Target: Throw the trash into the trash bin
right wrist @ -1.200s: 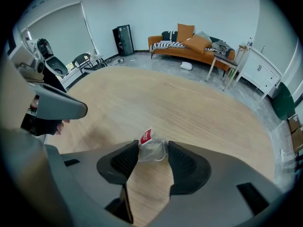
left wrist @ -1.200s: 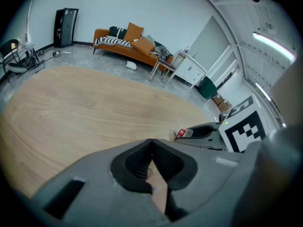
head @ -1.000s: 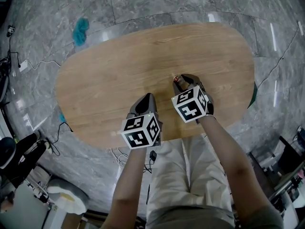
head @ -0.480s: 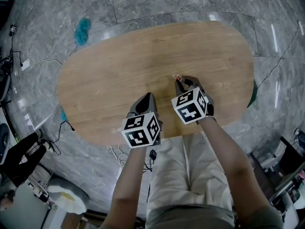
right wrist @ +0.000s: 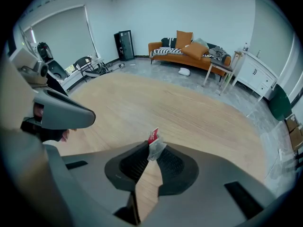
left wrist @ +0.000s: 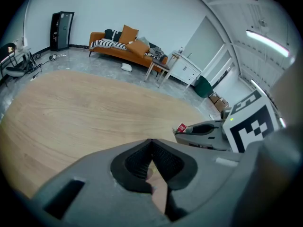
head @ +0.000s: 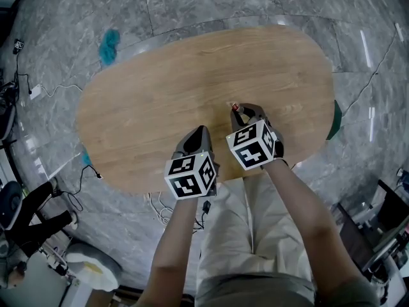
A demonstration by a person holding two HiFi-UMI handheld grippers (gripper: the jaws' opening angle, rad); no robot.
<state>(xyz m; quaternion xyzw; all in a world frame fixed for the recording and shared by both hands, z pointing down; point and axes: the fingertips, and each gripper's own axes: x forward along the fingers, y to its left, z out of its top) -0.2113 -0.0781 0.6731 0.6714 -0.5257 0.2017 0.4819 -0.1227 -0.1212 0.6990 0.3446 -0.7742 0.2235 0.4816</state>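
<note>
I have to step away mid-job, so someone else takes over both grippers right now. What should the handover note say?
Right gripper: its jaws have just been closing and now pinch a small red-and-clear wrapper over the wooden table.
Left gripper: jaws together, nothing between them.
Done: trash picked up.
Left: carry it to the bin and release. The dark green container past the table's right end may be the bin, but that is not certain.
</note>
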